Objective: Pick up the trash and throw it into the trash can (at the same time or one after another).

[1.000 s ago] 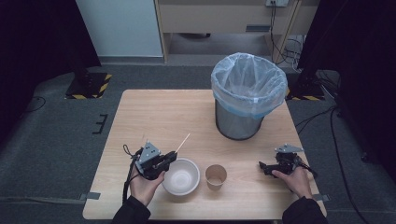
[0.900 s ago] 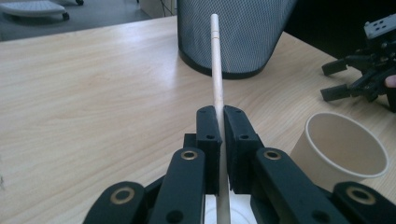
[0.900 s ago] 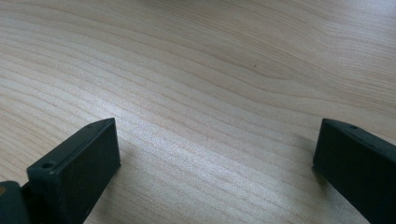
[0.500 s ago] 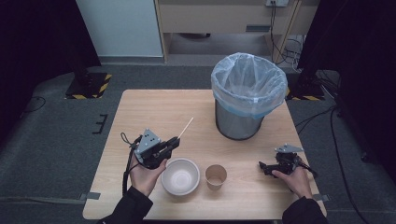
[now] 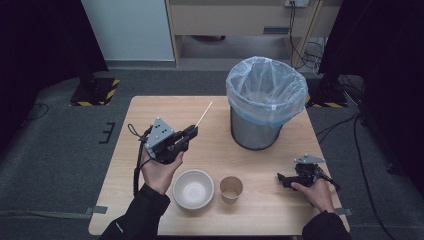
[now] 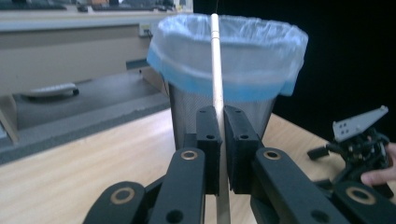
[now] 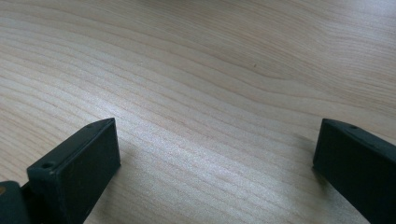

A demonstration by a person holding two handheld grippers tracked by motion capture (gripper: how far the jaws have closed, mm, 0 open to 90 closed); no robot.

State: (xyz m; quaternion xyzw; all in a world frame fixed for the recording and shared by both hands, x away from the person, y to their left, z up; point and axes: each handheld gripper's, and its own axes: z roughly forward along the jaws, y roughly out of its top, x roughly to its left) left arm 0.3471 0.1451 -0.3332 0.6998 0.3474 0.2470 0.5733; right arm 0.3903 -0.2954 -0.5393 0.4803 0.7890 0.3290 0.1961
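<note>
My left gripper (image 5: 191, 132) is raised over the left half of the table, shut on a thin pale stick (image 5: 204, 114) that juts out toward the bin. In the left gripper view the stick (image 6: 216, 65) runs straight up between the closed jaws, with the bin (image 6: 229, 70) behind it. A white paper bowl (image 5: 193, 188) and a brown paper cup (image 5: 231, 188) stand near the front edge. The mesh bin (image 5: 265, 100), lined with a clear blue-rimmed bag, stands at the back right. My right gripper (image 5: 281, 180) rests low at the front right, its jaws wide apart over bare wood (image 7: 219, 93).
The wooden table (image 5: 150, 112) is small, with grey carpet all around. A cable hangs from the left gripper. Black curtains flank both sides; a wooden shelf unit (image 5: 240, 20) stands behind. The other gripper (image 6: 359, 140) appears at the right of the left gripper view.
My left gripper has lifted the stick and carried it up and back, away from the bowl, toward the bin. The right gripper has stayed put.
</note>
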